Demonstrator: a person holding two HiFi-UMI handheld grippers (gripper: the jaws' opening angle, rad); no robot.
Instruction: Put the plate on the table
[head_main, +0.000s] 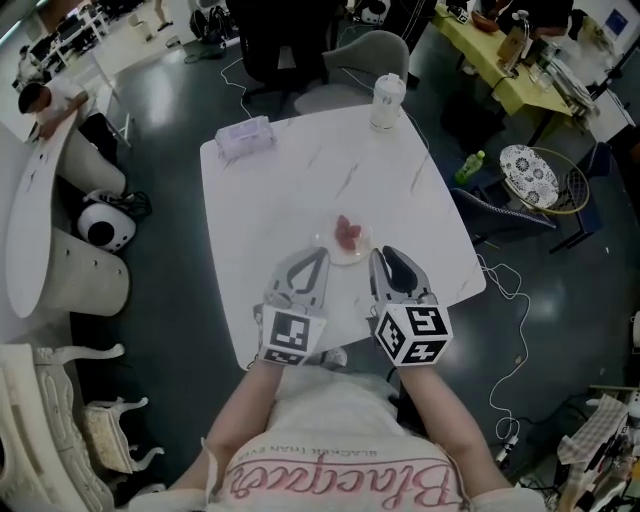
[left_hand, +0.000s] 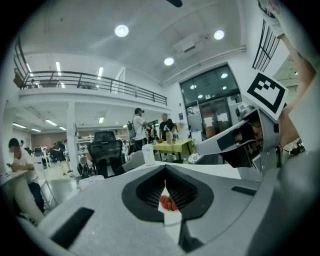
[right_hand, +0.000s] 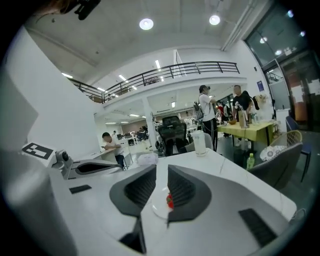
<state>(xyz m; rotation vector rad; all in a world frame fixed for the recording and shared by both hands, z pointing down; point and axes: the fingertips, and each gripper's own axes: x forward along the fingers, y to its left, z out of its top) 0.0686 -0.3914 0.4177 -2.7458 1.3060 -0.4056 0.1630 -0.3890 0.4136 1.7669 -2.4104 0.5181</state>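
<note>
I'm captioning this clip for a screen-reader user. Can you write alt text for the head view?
From above, a person holds two grippers near the front of a white table, a plate of strawberries resting on it between their tips. The left gripper has its fingers together, the right gripper apart. A cup and a wrapped pack sit at the far edge.

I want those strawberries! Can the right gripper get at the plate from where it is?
Probably yes. The right gripper has its jaws apart, and the plate with the strawberries lies on the table right by their tips, with nothing in between.
</note>
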